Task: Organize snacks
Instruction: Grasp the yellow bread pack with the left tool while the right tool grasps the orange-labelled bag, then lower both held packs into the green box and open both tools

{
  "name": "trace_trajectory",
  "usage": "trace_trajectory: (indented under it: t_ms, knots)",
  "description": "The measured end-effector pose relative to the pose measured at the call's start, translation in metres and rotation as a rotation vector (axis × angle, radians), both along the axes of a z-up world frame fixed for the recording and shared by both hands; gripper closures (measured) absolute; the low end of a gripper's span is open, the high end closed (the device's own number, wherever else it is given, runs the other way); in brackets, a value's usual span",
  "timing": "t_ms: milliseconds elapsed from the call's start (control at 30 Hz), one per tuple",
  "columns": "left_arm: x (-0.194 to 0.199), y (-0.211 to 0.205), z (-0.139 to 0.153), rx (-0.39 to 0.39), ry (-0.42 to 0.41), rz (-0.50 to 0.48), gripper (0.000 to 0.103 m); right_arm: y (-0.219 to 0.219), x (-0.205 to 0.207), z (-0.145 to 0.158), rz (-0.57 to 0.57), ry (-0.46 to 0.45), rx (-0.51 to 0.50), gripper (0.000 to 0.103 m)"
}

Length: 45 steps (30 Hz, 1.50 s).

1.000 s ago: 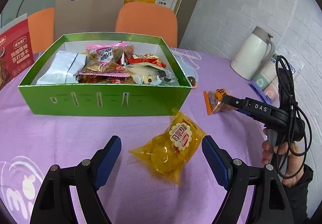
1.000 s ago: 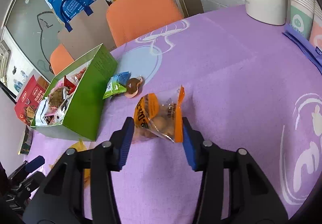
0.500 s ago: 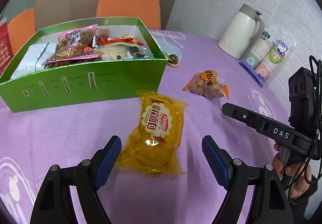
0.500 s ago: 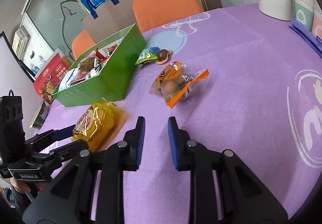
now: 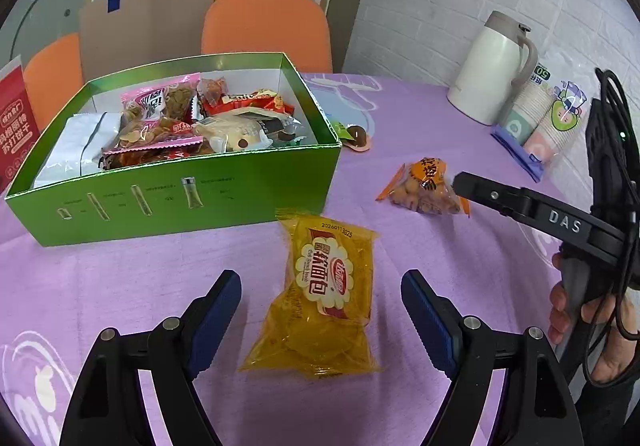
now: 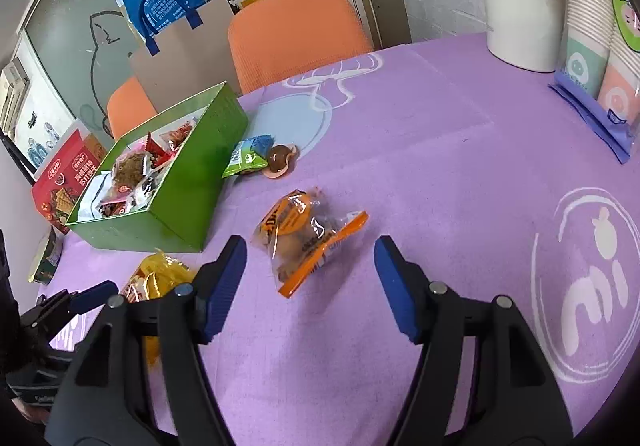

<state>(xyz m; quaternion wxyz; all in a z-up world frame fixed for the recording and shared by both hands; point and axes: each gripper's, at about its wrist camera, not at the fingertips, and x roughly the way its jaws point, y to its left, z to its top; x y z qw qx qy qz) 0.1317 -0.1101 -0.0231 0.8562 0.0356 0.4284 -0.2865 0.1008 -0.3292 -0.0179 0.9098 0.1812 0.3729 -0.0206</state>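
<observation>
- Two loose packets sit in front of my tools: the yellow bread packet ahead of my left gripper, and the orange snack bag ahead of my right gripper.
- Both tools are spread wide and hold nothing.
- My yellow bread packet lies flat on the purple tablecloth, just in front of the green box but apart from it. Its long axis runs roughly along my left tool's line of sight, so the blue pads would meet its long sides.
- My orange snack bag lies between and slightly beyond the right tool's fingertips, with its long axis slanting across the gap. I judge a small push forward would bring it between the pads.
- Each hand is nearer its own packet; the box lies left of both and is already well filled.
- Compared with half a second ago, my right tool's fingers were nearly together and are now far apart, and the orange bag sits closer in the right wrist view. The left tool was spread then as now.
- A small green packet and a brown sweet wait by the box's end wall.
</observation>
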Motion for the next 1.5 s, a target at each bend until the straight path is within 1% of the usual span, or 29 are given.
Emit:
trace_trajectory:
  t_ms: [133, 233, 300, 333, 367, 500, 600, 733, 767, 800, 833, 867, 933, 1033, 1133, 1200, 1267, 1367, 1500]
  knots:
    - [0.002, -0.003, -0.006, 0.023, 0.003, 0.001, 0.019, 0.001, 0.017, -0.007, 0.011, 0.02, 0.008, 0.036]
    - [0.004, -0.004, -0.01, 0.025, 0.013, 0.003, 0.019, 0.001, 0.024, -0.012, 0.027, 0.028, 0.015, 0.036]
    - [0.005, -0.005, -0.012, 0.026, 0.018, 0.001, 0.019, 0.003, 0.025, -0.015, 0.045, 0.036, 0.03, 0.045]
    - [0.006, -0.005, -0.014, 0.03, 0.019, -0.001, 0.019, 0.004, 0.025, -0.017, 0.054, 0.037, 0.034, 0.053]
    - [0.006, -0.006, -0.015, 0.033, 0.02, -0.001, 0.019, 0.005, 0.025, -0.018, 0.062, 0.039, 0.035, 0.057]
    - [0.006, -0.007, -0.02, 0.03, 0.037, -0.016, 0.02, 0.009, 0.022, -0.017, 0.076, 0.038, 0.031, 0.058]
    - [0.004, -0.006, -0.021, 0.028, 0.033, -0.023, 0.022, 0.011, 0.021, -0.017, 0.08, 0.037, 0.031, 0.058]
    - [0.004, -0.003, -0.022, 0.029, 0.036, -0.01, 0.022, 0.01, 0.023, -0.019, 0.074, 0.033, 0.047, 0.057]
    - [0.004, -0.002, -0.023, 0.029, 0.037, -0.01, 0.024, 0.01, 0.023, -0.019, 0.076, 0.03, 0.043, 0.057]
    - [0.004, -0.002, -0.025, 0.029, 0.039, -0.014, 0.03, 0.01, 0.023, -0.019, 0.077, 0.025, 0.038, 0.058]
    - [0.005, -0.002, -0.026, 0.031, 0.045, -0.022, 0.042, 0.01, 0.022, -0.019, 0.073, 0.024, 0.03, 0.061]
    - [0.003, -0.002, -0.026, 0.037, 0.033, -0.021, 0.048, 0.011, 0.022, -0.019, 0.068, 0.024, 0.02, 0.065]
    - [0.002, -0.002, -0.025, 0.031, 0.043, -0.027, 0.054, 0.01, 0.02, -0.02, 0.062, 0.025, 0.024, 0.067]
    - [-0.003, 0.002, -0.022, 0.021, 0.04, -0.033, 0.061, 0.011, 0.012, -0.019, 0.061, 0.018, 0.029, 0.067]
    - [-0.01, 0.007, -0.016, -0.001, 0.035, -0.041, 0.063, 0.014, 0.002, -0.016, 0.061, 0.004, 0.036, 0.067]
    - [-0.017, 0.012, -0.008, -0.009, 0.014, -0.046, 0.063, 0.015, -0.007, -0.009, 0.06, -0.018, 0.038, 0.068]
    - [-0.022, 0.02, 0.003, -0.021, -0.012, -0.049, 0.063, 0.017, -0.015, 0.003, 0.062, -0.052, 0.035, 0.068]
    - [-0.024, 0.033, 0.024, -0.05, -0.055, -0.037, 0.063, 0.026, -0.023, 0.03, 0.087, -0.121, 0.02, 0.067]
    - [-0.011, 0.062, 0.06, -0.083, -0.125, 0.026, 0.063, 0.045, -0.019, 0.058, 0.152, -0.18, 0.007, 0.067]
